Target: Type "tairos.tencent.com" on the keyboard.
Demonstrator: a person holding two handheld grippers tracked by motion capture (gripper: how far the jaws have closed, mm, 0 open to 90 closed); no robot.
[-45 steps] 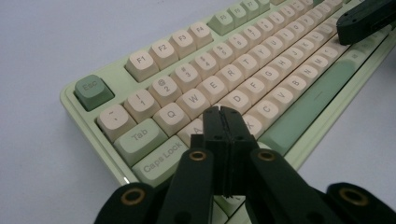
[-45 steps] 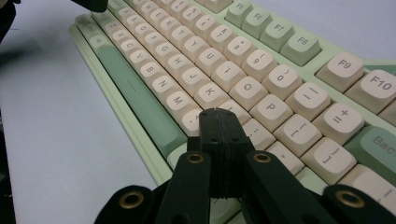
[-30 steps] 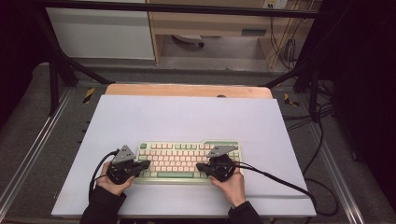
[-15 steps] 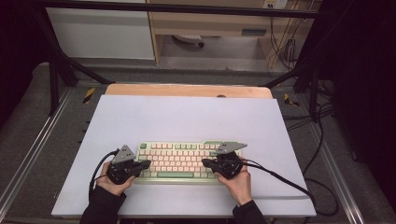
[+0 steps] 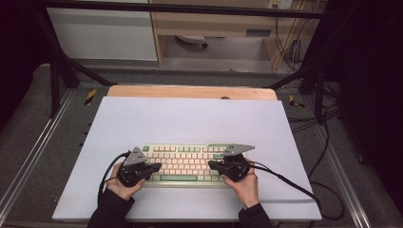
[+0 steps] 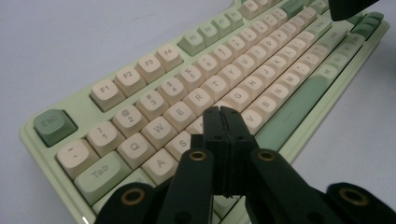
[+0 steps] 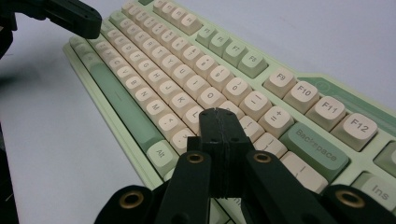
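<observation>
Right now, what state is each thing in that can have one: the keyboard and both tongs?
keyboard: flat on the white table, keys up, none visibly missing
left tongs: shut, empty, tips over the keys right of S
right tongs: shut, empty, tips over the keys right of L; whether either presses a key I cannot tell
</observation>
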